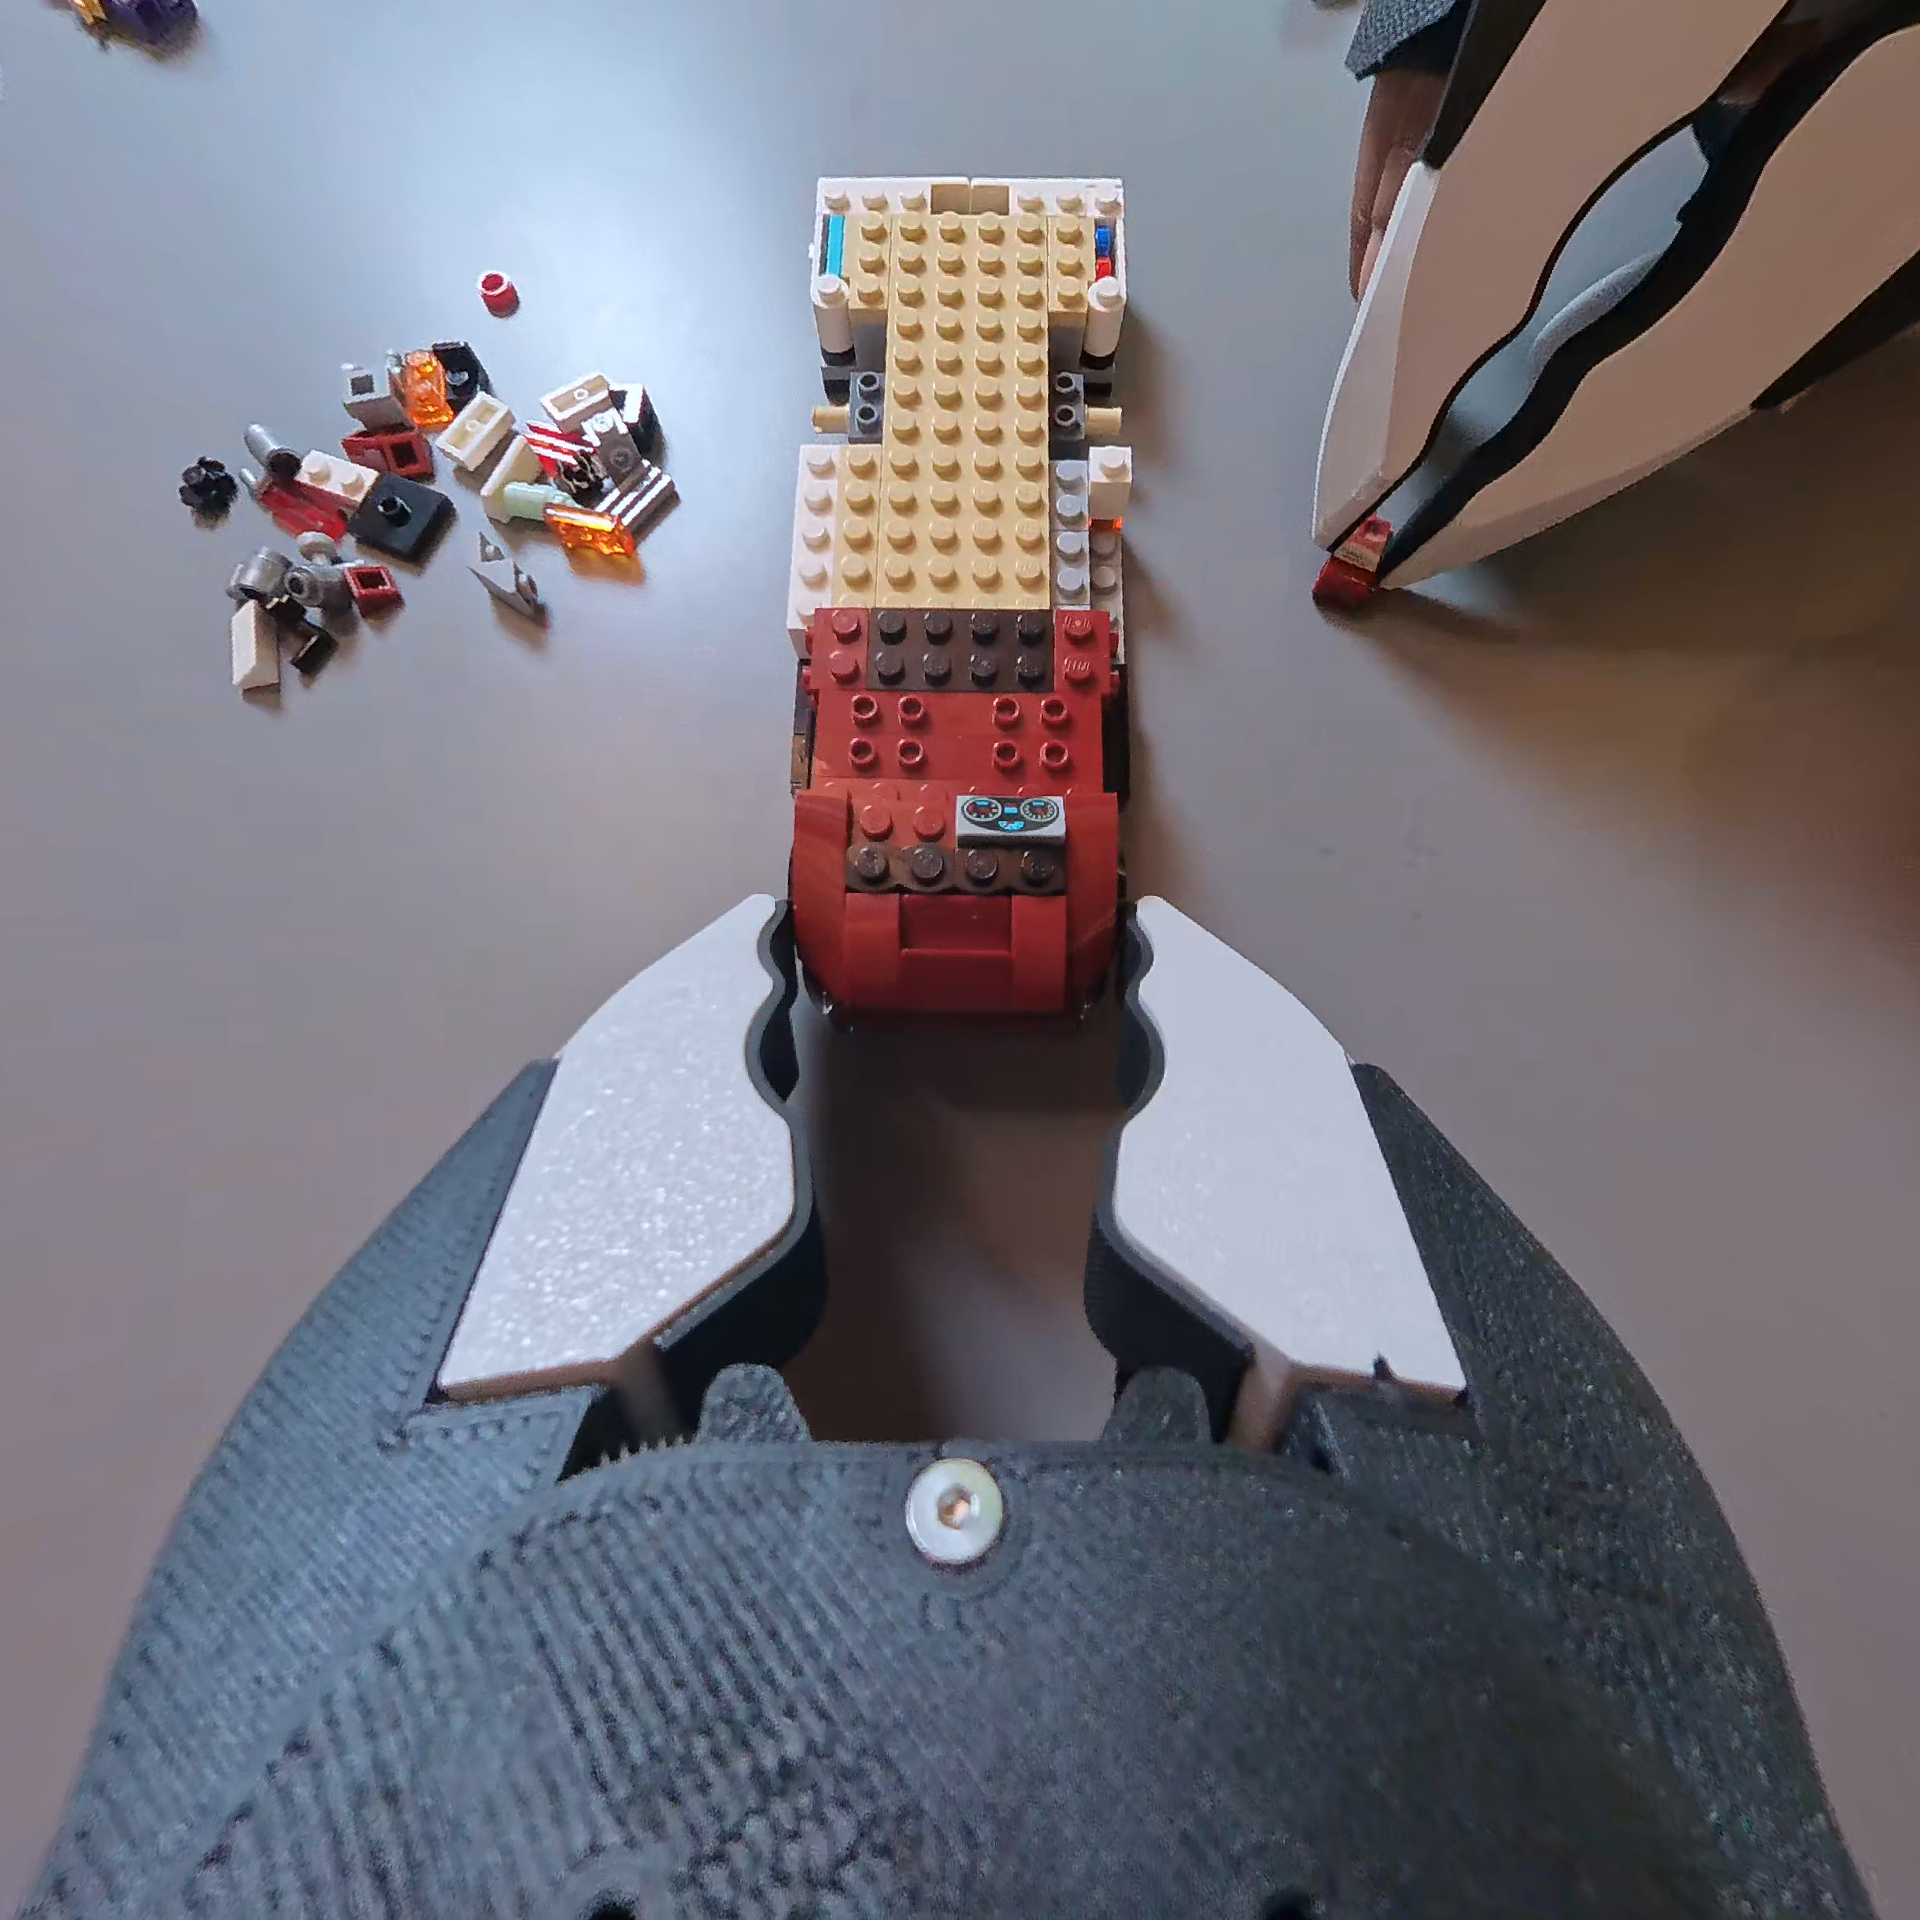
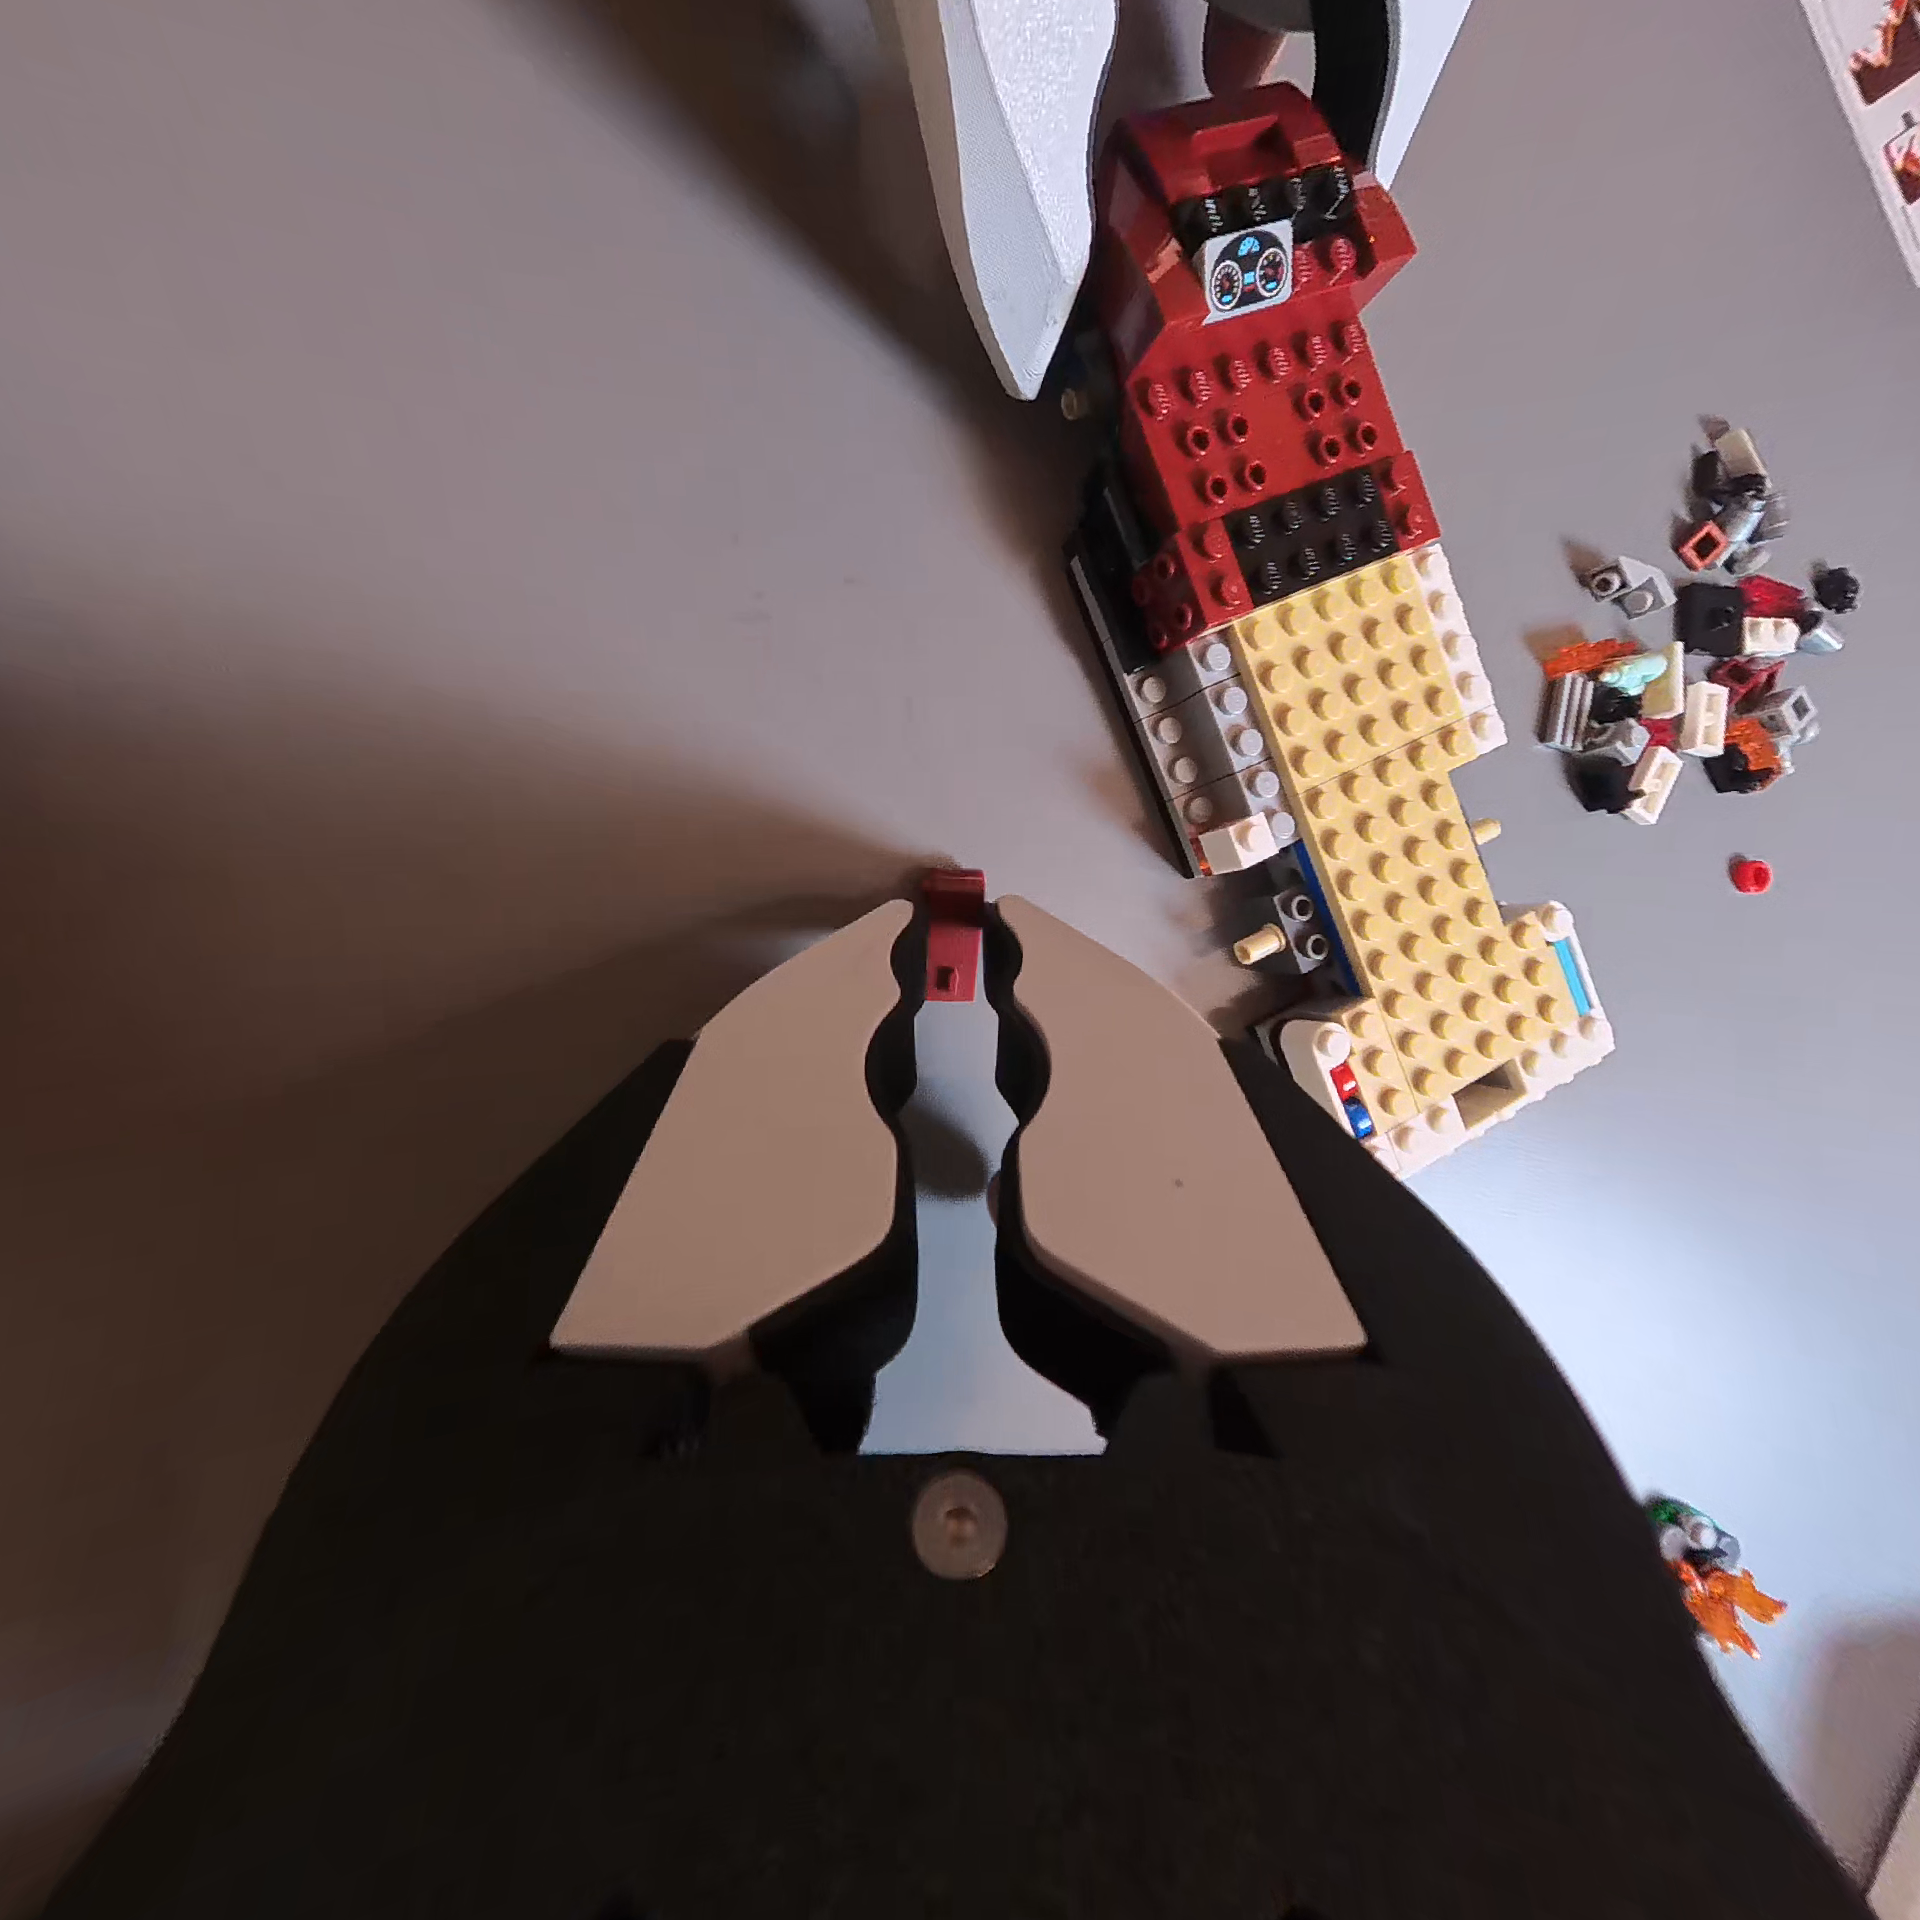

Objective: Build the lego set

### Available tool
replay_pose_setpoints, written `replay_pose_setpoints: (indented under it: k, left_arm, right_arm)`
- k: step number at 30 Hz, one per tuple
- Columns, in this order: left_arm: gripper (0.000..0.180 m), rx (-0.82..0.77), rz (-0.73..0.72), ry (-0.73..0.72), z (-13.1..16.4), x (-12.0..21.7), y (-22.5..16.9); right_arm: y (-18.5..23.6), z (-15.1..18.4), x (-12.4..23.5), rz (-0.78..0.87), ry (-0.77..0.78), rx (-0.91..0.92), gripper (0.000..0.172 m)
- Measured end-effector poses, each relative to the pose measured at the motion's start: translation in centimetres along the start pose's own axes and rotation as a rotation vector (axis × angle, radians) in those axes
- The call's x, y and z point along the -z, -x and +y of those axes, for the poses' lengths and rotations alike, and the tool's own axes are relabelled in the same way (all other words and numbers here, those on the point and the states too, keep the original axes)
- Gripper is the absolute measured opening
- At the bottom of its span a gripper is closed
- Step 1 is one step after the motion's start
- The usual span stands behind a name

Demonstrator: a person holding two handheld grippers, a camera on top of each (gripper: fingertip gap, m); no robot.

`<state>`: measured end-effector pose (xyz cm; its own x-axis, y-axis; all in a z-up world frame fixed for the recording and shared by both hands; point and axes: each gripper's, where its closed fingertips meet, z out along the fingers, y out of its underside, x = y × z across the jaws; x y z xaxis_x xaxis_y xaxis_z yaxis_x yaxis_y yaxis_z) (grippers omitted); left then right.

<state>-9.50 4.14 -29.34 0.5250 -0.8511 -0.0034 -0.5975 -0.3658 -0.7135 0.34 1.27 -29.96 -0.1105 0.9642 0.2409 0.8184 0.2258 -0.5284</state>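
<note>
On the table: a grey-brown table [image 1: 416, 1039] carries a long brick model [image 1: 966, 499], dark red at one end, tan and white at the other.
Left gripper: the left gripper [image 1: 958, 940] stands fairly wide, its pads against both sides of the model's dark red nose; that end rests on the table.
Right gripper: the right gripper [image 2: 954, 940] is nearly closed, pinching a small dark red piece [image 2: 951, 961] at its tips, low over the table, well apart from the model.
Hidden: the model's underside and wheels cannot be made out; the red piece's far end is blurred.
Cut off: a printed sheet [image 2: 1870, 114] runs past the edge; a purple item [image 1: 145, 12] is clipped at the top.
Loose parts: a pile of small bricks [image 1: 416, 488] lies beside the model, a red stud [image 1: 499, 292] apart from it.
Open room: bare table shows on the model's side away from the pile.
</note>
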Motion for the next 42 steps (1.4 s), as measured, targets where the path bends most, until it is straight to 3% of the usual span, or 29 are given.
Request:
replay_pose_setpoints:
  k: [9, 15, 24, 37, 40, 42]
  left_arm:
    - [0.06, -0.009, 0.008, 0.005, 0.0, 0.0, -0.5]
    - [0.06, -0.002, -0.008, -0.006, -0.2, -0.2, -0.6]
    - [0.06, 0.064, -0.071, -0.039, -0.7, -0.7, 0.2]
    - [0.06, 0.026, -0.066, -0.029, -0.4, -0.8, 0.0]
    - [0.059, 0.005, -0.026, -0.042, -0.5, -0.8, -0.3]
    - [0.059, -0.033, 0.011, -0.052, -0.5, -0.8, -0.7]
  right_arm:
    - [1.4, -0.3, 1.1, -0.32, -0.003, -0.229, 0.01]
    - [0.5, 0.9, 0.8, -0.36, 0.054, -0.293, 0.01]
    - [-1.4, 1.4, 0.9, -0.286, 0.034, -0.308, 0.014]
    - [-2.0, 1.4, 2.3, -0.208, -0.015, -0.281, 0.02]
    - [-5.3, 0.7, 3.8, -0.107, -0.067, -0.221, 0.029]
    - [-7.8, 1.1, 4.1, -0.047, -0.048, -0.152, 0.045]
